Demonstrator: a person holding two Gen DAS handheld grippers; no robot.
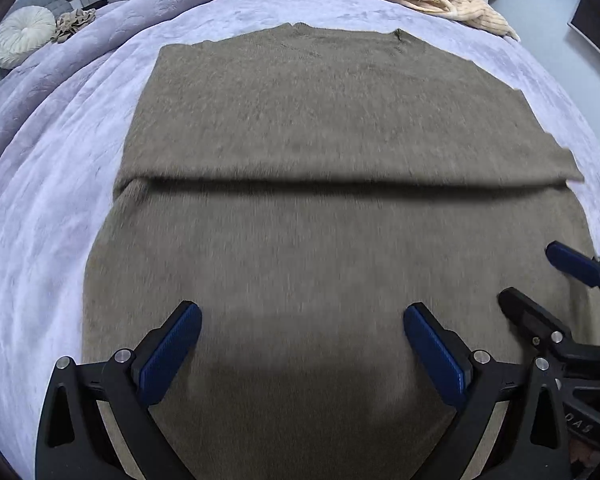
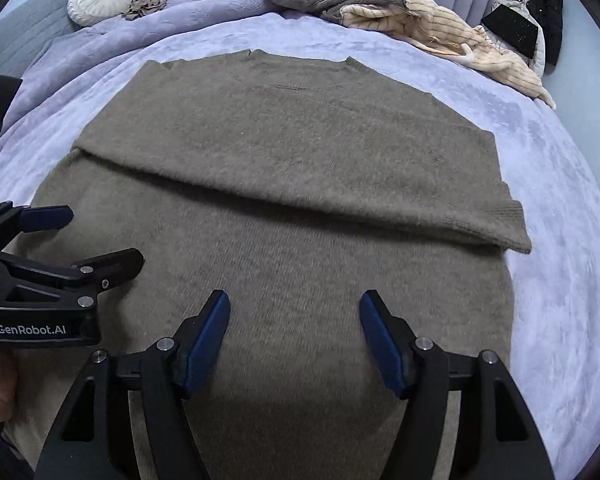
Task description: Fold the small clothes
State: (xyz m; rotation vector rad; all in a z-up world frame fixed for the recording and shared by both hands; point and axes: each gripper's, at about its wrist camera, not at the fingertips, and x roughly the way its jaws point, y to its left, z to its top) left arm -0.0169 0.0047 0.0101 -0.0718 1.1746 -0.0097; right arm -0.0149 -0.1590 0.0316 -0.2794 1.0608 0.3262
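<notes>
- Left tongs (image 1: 302, 344), right tongs (image 2: 295, 332): both spread wide, empty, side by side over near hem.
- Sweater (image 2: 300, 152): flat on bed (image 2: 560, 240), ahead of both; sleeve fold crosswise, collar far.

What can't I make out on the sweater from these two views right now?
- Sweater near hem: both views, cut off by the bottom edge and hidden behind the gripper bodies.
- Sleeves: both views, tucked under the folded-over layer; only one cuff shows.
- Knit near the left gripper: left wrist view, motion-blurred.
</notes>
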